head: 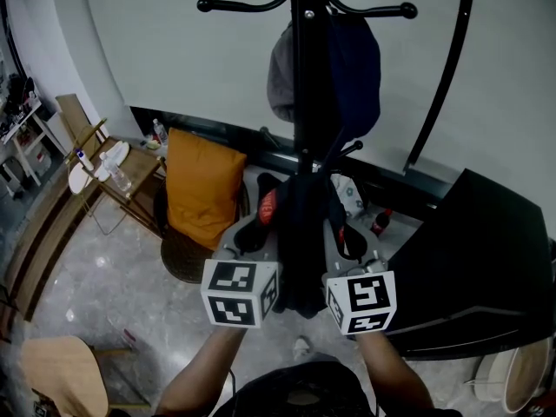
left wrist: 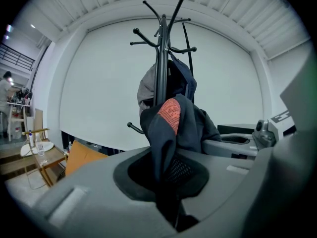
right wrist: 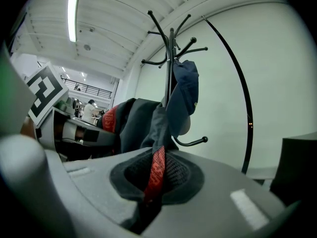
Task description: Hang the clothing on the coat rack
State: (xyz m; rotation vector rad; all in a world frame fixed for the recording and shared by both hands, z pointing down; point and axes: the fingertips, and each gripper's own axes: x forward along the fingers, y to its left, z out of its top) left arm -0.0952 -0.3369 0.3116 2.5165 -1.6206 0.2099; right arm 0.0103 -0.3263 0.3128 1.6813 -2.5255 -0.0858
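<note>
One dark garment (head: 300,250) with red-orange trim is bunched against the coat rack (head: 306,76) pole, just below its lower hooks. The left gripper (head: 257,233) and right gripper (head: 346,237) flank it, fingers (left wrist: 79,197) clamped on its cloth. A navy cap (head: 354,68) hangs on the rack above.

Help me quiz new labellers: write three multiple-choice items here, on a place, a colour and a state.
1. Relative to the coat rack, the orange cushion sits: A right; B left; C hung on it.
2. The strip in the right tongs is: A green; B white; C red.
3. The left tongs are: A shut on the dark garment; B open, empty; C out of view.
B, the head view shows it left of the rack; C, the right gripper view shows red; A, fabric is pinched between them.
</note>
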